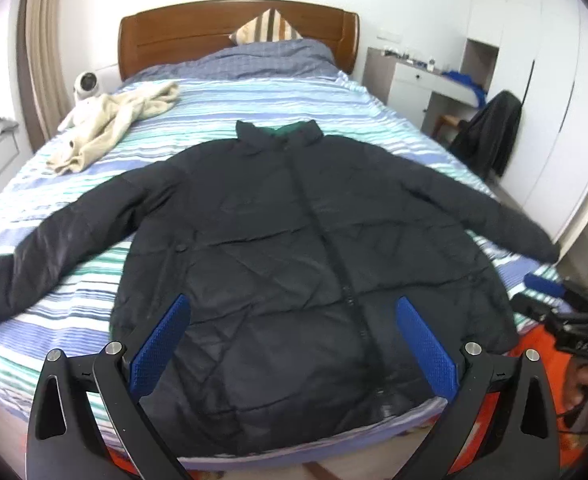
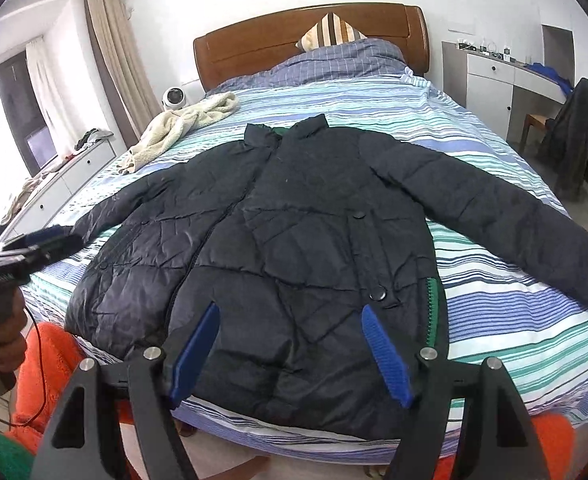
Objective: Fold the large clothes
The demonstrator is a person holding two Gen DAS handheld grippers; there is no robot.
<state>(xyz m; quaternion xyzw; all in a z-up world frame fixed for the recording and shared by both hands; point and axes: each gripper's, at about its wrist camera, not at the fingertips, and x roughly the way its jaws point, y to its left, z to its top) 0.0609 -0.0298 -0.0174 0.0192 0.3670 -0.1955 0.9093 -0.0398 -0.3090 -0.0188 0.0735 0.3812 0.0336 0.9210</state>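
Note:
A large black quilted jacket (image 1: 294, 248) lies flat and face up on the striped bed (image 1: 253, 100), collar toward the headboard, both sleeves spread out to the sides. It also shows in the right wrist view (image 2: 294, 240). My left gripper (image 1: 294, 308) is open and empty, hovering above the jacket's hem. My right gripper (image 2: 291, 318) is open and empty, also above the hem near the foot of the bed. The right gripper shows at the right edge of the left wrist view (image 1: 550, 292); the left gripper shows at the left edge of the right wrist view (image 2: 37, 240).
A cream fleece garment (image 1: 113, 120) lies on the bed's far left. A wooden headboard (image 1: 197, 36) and a striped pillow (image 1: 265, 26) are at the back. A chair draped with dark clothing (image 1: 490, 136) stands on the right by a white desk (image 1: 426, 76). A fan (image 1: 87, 84) stands on the left.

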